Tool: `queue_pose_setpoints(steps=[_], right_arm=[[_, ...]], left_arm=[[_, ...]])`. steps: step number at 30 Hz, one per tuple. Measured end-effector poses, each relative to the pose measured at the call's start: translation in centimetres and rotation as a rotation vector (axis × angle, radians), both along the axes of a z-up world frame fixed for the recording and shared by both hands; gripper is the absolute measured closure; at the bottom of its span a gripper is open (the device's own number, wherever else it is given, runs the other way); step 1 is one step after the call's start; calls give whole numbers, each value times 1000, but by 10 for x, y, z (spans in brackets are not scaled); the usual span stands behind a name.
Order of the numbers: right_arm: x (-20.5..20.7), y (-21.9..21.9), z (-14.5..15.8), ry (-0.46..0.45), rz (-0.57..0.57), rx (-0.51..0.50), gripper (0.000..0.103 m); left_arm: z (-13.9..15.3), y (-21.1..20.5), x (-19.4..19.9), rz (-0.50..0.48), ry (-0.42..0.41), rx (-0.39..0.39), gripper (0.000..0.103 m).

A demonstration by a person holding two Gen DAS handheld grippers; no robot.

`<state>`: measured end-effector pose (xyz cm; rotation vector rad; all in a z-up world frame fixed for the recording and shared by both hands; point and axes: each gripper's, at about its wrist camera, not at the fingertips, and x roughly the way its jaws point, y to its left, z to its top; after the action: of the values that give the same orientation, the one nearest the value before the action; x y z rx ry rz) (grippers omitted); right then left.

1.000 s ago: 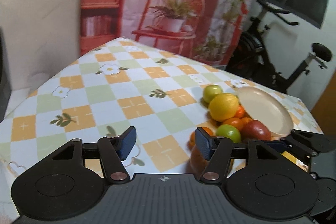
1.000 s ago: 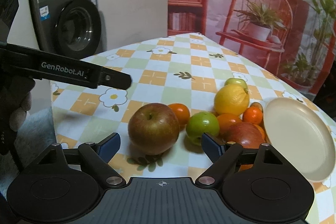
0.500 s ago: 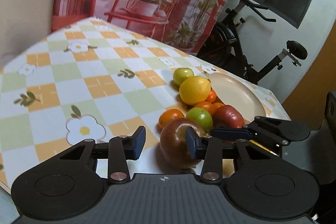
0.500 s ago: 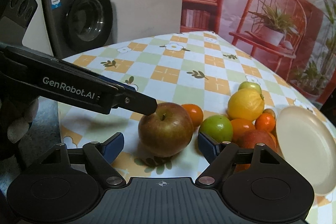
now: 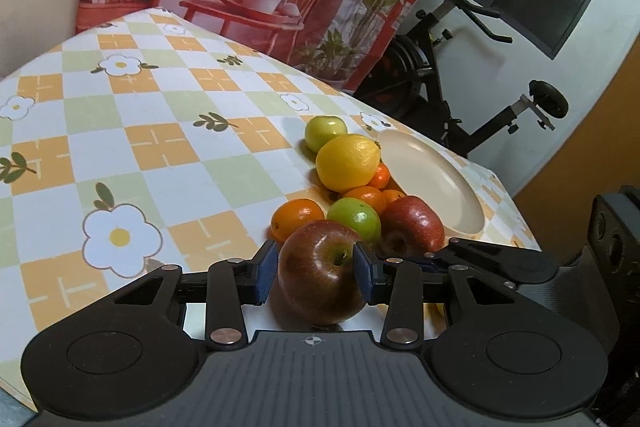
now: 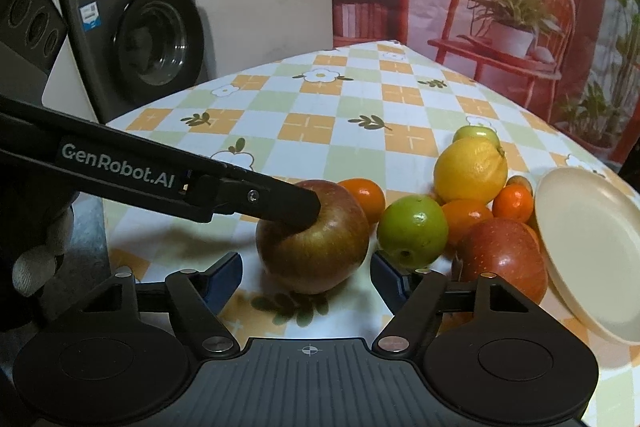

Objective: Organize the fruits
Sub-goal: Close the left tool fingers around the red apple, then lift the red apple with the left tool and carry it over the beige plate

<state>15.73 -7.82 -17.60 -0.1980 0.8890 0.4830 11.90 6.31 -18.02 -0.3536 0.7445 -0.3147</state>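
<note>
While a heap of fruit waits beside an empty cream plate [image 5: 436, 179], the left gripper [image 5: 316, 269] has just been closing its jaws on a large reddish-brown apple [image 5: 322, 271], and its blue pads [image 5: 266, 271] now press the fruit on either flank. Seen from the right wrist, one black finger of that gripper lies across the crown of the same apple [image 6: 316, 245], which sits on the checked tablecloth [image 5: 132, 115] with its base apparently not yet lifted.

Nearer that camera, the right gripper [image 6: 306, 273] has been narrowing too, but its fingers stand spread with clear gaps to the apple between them; it holds nothing.

Beyond the left fingertips lie an orange mandarin [image 5: 296, 217], a green apple [image 5: 354, 219] and a red apple [image 5: 412, 225]; farther off are a lemon [image 5: 348, 161], more mandarins and a pale green fruit [image 5: 325, 131]. The plate leans at the far right of the pile, past the right-hand finger.

The step in hand looks like the first pick: securing one apple for transfer. The next move probably calls for a straight lift clear of the mandarin that sits just behind it, then a carry rightward over the heap to the plate, with the right gripper kept out of the path. A round, glossy apple could slip if the pinch is off-centre.
</note>
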Motion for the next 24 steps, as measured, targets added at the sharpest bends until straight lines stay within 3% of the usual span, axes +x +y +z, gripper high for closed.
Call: queue_pose_setpoints(steps=[6, 10, 17, 24], right_arm=[[3, -1, -4, 12, -23, 31, 38], [5, -5, -5, 16, -78, 68, 44], [5, -7, -8, 6, -136, 106, 44], [3, -7, -10, 7, -184, 135, 43]], left_arm=[[-1, 2, 2, -17, 1, -18, 64], [1, 2, 5, -54, -7, 0, 64], [4, 11, 27, -187, 37, 18, 63], [9, 4, 38, -270, 52, 93, 63]])
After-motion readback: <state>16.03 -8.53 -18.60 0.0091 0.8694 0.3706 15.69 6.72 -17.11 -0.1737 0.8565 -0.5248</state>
